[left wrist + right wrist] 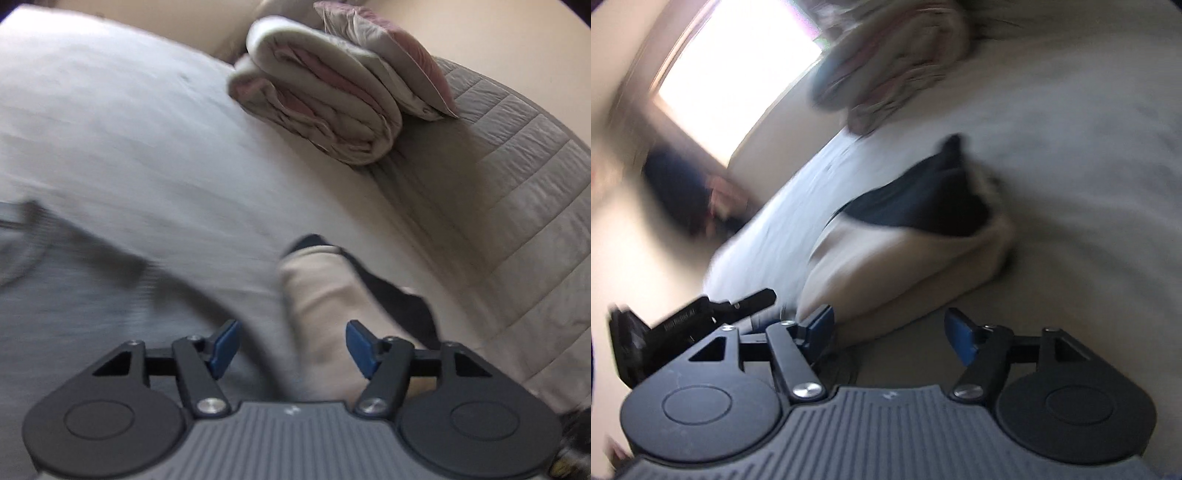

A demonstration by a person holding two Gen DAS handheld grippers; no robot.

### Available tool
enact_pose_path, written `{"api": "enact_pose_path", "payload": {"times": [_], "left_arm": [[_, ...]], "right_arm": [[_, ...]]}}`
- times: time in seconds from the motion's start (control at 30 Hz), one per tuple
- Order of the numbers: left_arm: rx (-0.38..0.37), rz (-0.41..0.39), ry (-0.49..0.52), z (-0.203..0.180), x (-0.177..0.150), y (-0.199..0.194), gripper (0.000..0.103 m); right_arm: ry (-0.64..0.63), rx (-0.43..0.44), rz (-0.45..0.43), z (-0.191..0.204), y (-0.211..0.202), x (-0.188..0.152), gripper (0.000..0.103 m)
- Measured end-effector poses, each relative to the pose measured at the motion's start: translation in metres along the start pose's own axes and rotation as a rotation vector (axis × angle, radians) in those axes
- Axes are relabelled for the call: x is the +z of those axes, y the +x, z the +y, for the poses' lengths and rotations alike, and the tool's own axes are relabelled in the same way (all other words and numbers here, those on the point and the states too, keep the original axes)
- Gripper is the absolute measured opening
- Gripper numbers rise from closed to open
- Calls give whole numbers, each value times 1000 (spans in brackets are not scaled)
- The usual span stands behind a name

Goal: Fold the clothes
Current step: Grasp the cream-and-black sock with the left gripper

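A folded beige garment (321,295) with a dark navy piece (391,291) on its far side lies on the pale bed sheet (147,140). My left gripper (291,343) hovers just above its near end, open, nothing between the blue pads (225,345). A grey garment (74,295) spreads at the lower left, blurred. In the right wrist view the same beige bundle (894,262) with the navy piece (923,199) on top lies ahead. My right gripper (890,332) is open over its near edge, holding nothing. Part of the left gripper (698,317) shows at the left.
A folded pink-and-cream quilt (317,103) and a pillow (391,55) sit at the head of the bed. A quilted grey headboard (524,192) runs along the right. In the right wrist view, a bright window (738,77) and dark blurred items (687,199) lie beyond the bed edge.
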State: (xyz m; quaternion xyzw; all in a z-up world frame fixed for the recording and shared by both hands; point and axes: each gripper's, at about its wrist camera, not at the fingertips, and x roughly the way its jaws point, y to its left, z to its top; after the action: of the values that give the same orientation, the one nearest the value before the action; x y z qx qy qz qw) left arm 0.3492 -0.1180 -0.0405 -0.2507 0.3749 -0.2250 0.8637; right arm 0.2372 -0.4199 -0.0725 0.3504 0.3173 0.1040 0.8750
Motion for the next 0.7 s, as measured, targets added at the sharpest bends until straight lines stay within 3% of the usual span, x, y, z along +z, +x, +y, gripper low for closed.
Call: {"api": "enact_pose_path", "payload": {"times": [0.1, 0.17, 0.3, 0.33, 0.37, 0.43, 0.57, 0.7], "left_arm": [[-21, 72, -84, -3, 9, 33, 66], [5, 106, -127, 1, 11, 50, 67], [-38, 92, -232, 14, 11, 70, 68], [-58, 82, -251, 16, 11, 75, 66], [-72, 71, -261, 15, 9, 79, 45], [-101, 34, -284, 11, 5, 82, 40], [-186, -66, -263, -6, 1, 77, 35], [-244, -122, -212, -31, 2, 83, 35]], "right_arm": [[131, 0, -29, -19, -3, 5, 74], [186, 37, -70, -23, 1, 3, 81], [241, 52, -209, -22, 11, -4, 81], [227, 35, -247, -19, 15, -7, 75], [188, 4, -284, -14, 18, -11, 61], [132, -28, -335, -6, 20, -16, 49], [64, 9, -471, 1, -8, -11, 17], [45, -15, -569, -1, -40, -2, 14]]}}
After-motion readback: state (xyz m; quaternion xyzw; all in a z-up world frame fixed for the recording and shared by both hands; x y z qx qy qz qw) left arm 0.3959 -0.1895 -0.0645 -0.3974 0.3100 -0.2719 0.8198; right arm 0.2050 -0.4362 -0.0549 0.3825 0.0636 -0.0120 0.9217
